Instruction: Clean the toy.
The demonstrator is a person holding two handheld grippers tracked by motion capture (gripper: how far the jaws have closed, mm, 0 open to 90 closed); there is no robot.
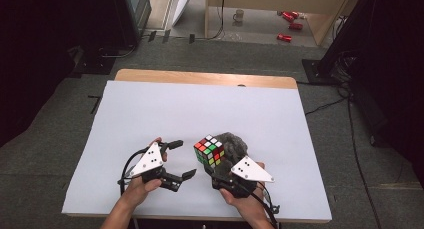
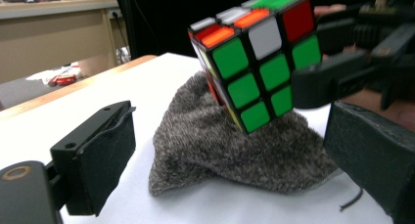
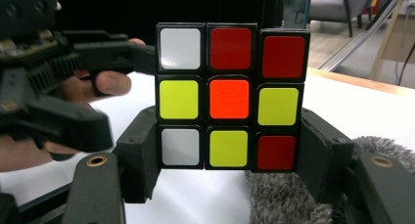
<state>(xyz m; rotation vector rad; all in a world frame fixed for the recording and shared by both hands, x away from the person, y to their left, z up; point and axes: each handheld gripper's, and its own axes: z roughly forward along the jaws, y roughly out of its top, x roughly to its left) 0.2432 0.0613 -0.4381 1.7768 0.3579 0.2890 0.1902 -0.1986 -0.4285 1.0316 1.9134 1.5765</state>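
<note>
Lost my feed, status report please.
Right gripper shut on cube, held above the table. Left gripper open beside it. Grey cloth lies under and behind cube.

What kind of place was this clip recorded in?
Probably a lab or workshop set up for recording, not a home. A table under a white sheet stands on grey carpet with loose cables trailing across it, red cans and a mug sit on the floor behind, and dark equipment stands flank the space.

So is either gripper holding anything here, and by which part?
The right gripper clamps the multicoloured plastic puzzle cube by two opposite sides of its bottom layer, above the grey fuzzy cloth. The left gripper is open, holding nothing.
</note>
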